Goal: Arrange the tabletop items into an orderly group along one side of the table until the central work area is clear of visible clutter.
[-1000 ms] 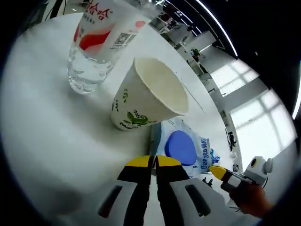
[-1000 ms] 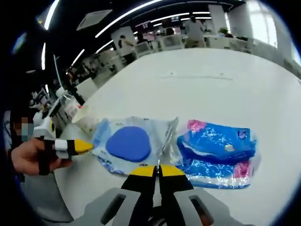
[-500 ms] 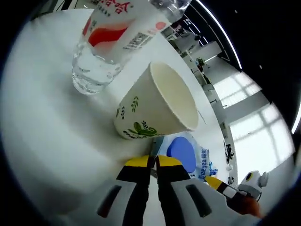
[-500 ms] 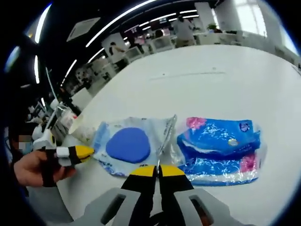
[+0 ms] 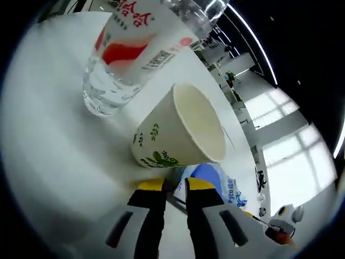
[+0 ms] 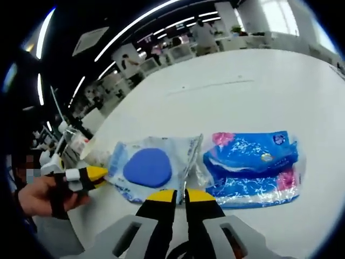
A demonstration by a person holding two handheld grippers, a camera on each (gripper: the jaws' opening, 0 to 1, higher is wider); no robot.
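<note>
Left gripper view: camera low over the white table [image 5: 48, 140], rolled to one side, looking forward along its own jaws; a paper cup [image 5: 180, 129] stands very near, just past the jaw tips, and a water bottle [image 5: 129, 54] stands just beyond it. Right gripper view: camera higher, facing across the table [image 6: 242, 97] toward a distant office background, with a wipes pack [image 6: 151, 168] just ahead of its jaws and a blue pack [image 6: 253, 164] beside it. Shared ground: the wipes pack [image 5: 218, 181], seen from opposite ends, and each view catches the other gripper, the left gripper [image 6: 99, 174] and the right gripper [image 5: 256, 220]
</note>
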